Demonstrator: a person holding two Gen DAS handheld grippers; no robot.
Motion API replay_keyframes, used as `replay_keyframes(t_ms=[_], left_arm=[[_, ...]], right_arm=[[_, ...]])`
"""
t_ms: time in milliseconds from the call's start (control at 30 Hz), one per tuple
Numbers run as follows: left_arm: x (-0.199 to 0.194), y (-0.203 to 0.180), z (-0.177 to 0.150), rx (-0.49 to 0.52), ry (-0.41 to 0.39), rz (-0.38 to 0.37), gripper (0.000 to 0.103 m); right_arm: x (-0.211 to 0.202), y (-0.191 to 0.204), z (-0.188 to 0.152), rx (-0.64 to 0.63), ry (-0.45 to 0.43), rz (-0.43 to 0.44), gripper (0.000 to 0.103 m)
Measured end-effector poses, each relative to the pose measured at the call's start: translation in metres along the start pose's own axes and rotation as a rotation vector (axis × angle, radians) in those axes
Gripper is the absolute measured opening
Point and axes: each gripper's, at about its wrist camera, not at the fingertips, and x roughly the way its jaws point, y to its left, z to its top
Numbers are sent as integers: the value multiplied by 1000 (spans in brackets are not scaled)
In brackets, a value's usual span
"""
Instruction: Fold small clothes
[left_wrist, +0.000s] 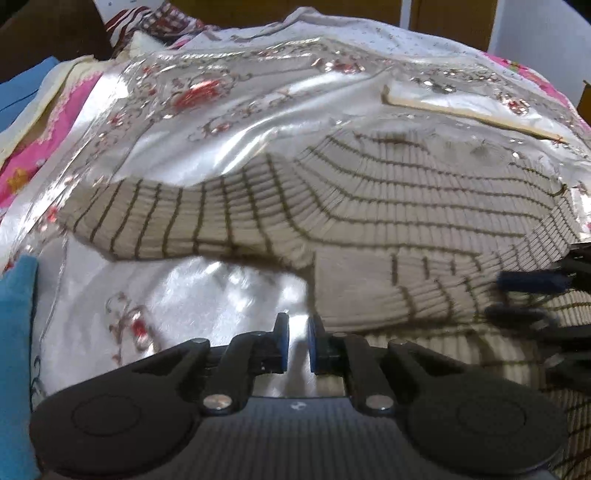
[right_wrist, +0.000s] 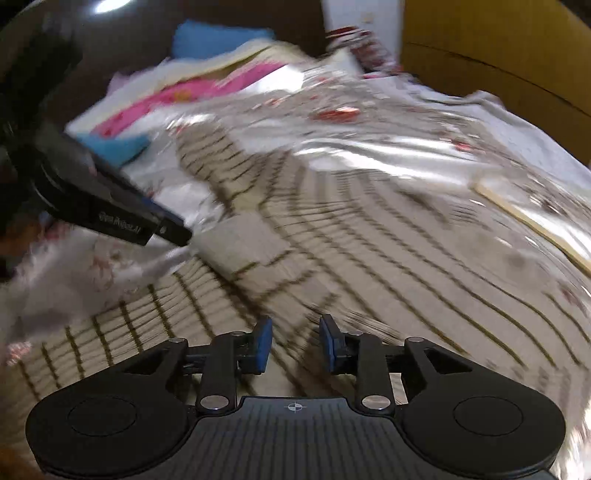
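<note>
A small beige knit sweater with thin dark stripes (left_wrist: 388, 192) lies spread on a shiny white embroidered cloth (left_wrist: 207, 110). One sleeve (left_wrist: 147, 225) stretches left. My left gripper (left_wrist: 297, 343) hovers by the sweater's lower left edge, jaws a little apart with nothing between them. My right gripper (right_wrist: 295, 343) is open and empty above the sweater (right_wrist: 369, 258). The right gripper shows at the right edge of the left wrist view (left_wrist: 532, 295). The left gripper shows at the left of the right wrist view (right_wrist: 170, 229), near a folded plain patch (right_wrist: 243, 247).
Pink and cream fabrics (left_wrist: 55, 122) and a blue cloth (left_wrist: 14, 332) lie at the left. A flat cream-edged sheet (left_wrist: 472, 107) lies on the satin cloth at the back right. Wooden furniture (right_wrist: 498, 66) stands behind.
</note>
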Motion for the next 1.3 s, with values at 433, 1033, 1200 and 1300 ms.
replay_keyframes(t_ms=[433,1033,1200,1300], left_arm=[[39,-39,29,85,8,-8,19],[45,-67,51,202,-38,-14,19],[44,-60,46,219,-7,-38,23],[48,-59,46,245,10,-57,24]], right_arm=[[-31,-137,-48,452,143,-351,34],[-69,-149,-35,255,94,-440,22],[-20,-113,-10,-34,131,-230,39],[8,-111,-4,-104,190,-144,39]])
